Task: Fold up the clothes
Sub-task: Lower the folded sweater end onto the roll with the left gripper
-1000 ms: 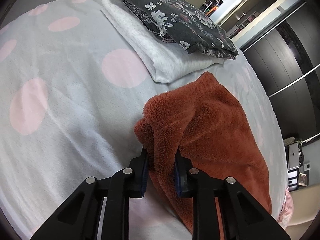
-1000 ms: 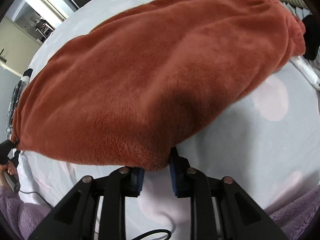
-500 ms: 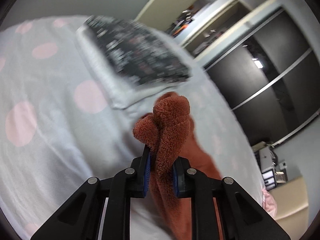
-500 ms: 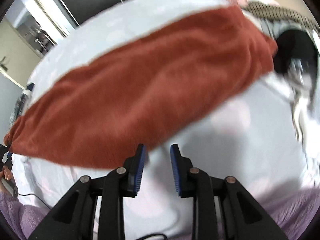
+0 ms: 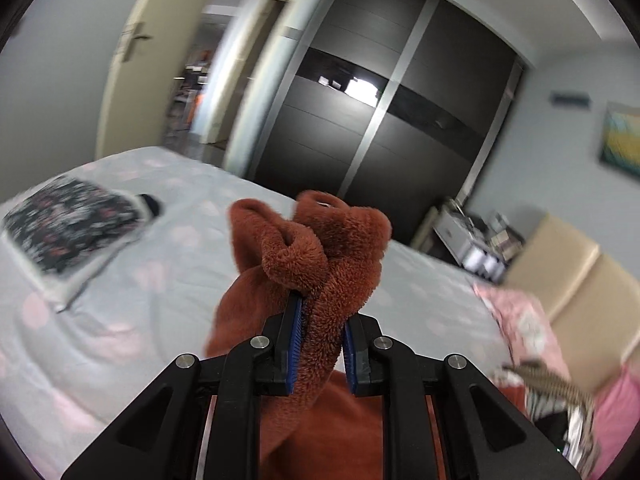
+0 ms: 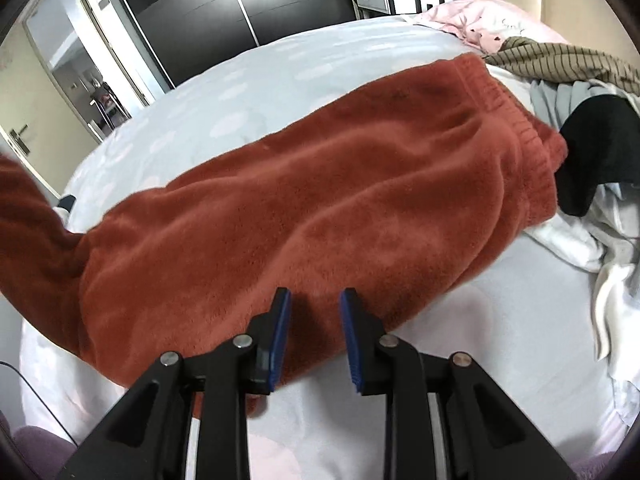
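Fleece pants (image 5: pixel 320 264) bunched up, clamped in my left gripper (image 5: pixel 319 344)
Right gripper (image 6: pixel 314 336) loose over them; laundry pile (image 6: pixel 592 184) crowds the spotted bed (image 6: pixel 500 320), dark wardrobe (image 5: pixel 380 112) behind.

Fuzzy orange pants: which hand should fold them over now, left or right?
Left, probably. The left gripper is clamped on one end of the fuzzy orange pants and holds it off the bed. The right gripper is open, holding nothing.

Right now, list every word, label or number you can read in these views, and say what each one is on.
None can be read.
Pink cloth: a few small dark marks, perhaps script, too small to read.
Floral cloth: pattern only, blurred.
Wall picture: blurred, no text visible.
Fleece: no label showing.
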A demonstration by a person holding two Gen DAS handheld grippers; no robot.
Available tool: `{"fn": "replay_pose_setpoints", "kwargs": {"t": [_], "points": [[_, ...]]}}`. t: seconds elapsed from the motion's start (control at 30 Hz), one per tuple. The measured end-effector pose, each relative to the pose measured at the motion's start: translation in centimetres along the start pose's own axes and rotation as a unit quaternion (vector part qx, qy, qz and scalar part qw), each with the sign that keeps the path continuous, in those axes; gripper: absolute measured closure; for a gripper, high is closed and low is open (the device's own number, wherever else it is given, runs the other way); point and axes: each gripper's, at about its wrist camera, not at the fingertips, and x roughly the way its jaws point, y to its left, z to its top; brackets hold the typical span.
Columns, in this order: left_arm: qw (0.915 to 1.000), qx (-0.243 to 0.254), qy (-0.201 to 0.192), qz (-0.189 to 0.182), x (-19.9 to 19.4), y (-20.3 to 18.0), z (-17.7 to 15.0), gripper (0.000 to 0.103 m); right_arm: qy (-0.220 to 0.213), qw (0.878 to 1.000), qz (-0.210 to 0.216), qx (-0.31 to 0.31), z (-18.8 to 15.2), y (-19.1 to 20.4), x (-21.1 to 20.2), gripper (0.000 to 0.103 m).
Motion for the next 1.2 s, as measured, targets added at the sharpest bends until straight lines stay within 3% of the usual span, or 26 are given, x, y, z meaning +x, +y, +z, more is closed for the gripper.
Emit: {"fn": "replay_pose_setpoints", "kwargs": {"t": [0.1, 0.17, 0.37, 0.47, 0.53, 0.7, 0.83, 0.93, 1.07, 1.2], "points": [[0.9974, 0.057, 0.043, -0.005, 2.2, -4.4, -2.9, 0.085, 0.002, 1.000, 0.014, 0.007, 0.3, -0.4, 0.5, 0.079], [0.9915, 0.099, 0.084, -0.004, 3.9, -6.8, -5.8, 0.085, 0.007, 0.999, 0.028, 0.021, 0.4, -0.8, 0.7, 0.079], [0.9534, 0.222, 0.204, -0.004, 7.5, -10.6, -14.6, 0.085, 0.014, 0.998, 0.049, 0.038, 0.3, -1.3, 0.8, 0.079], [0.9374, 0.233, 0.258, -0.015, 8.1, -11.2, -16.7, 0.085, 0.017, 0.998, 0.055, 0.037, 0.2, -1.2, 0.8, 0.079], [0.9311, 0.227, 0.285, -0.019, 8.6, -10.8, -17.2, 0.081, 0.020, 0.998, 0.057, 0.035, 0.2, -0.9, 0.8, 0.079], [0.9299, 0.215, 0.297, -0.030, 7.6, -10.6, -16.7, 0.071, 0.024, 0.998, 0.062, 0.018, 0.0, 0.1, 1.2, 0.079], [0.9325, 0.209, 0.290, -0.052, 5.8, -10.8, -16.0, 0.048, 0.020, 0.997, 0.069, 0.006, -0.2, 0.8, 0.9, 0.079], [0.9368, 0.212, 0.270, -0.067, 4.1, -11.5, -15.4, 0.047, 0.018, 0.996, 0.087, 0.006, -0.3, 1.2, 0.7, 0.079], [0.9362, 0.231, 0.260, -0.048, 3.8, -11.7, -15.1, 0.047, 0.028, 0.985, 0.166, 0.030, -0.3, 1.4, 0.7, 0.075], [0.9358, 0.244, 0.252, -0.032, 5.1, -11.7, -15.6, 0.047, 0.025, 0.984, 0.176, 0.014, -0.6, 2.4, 0.7, 0.075]]}}
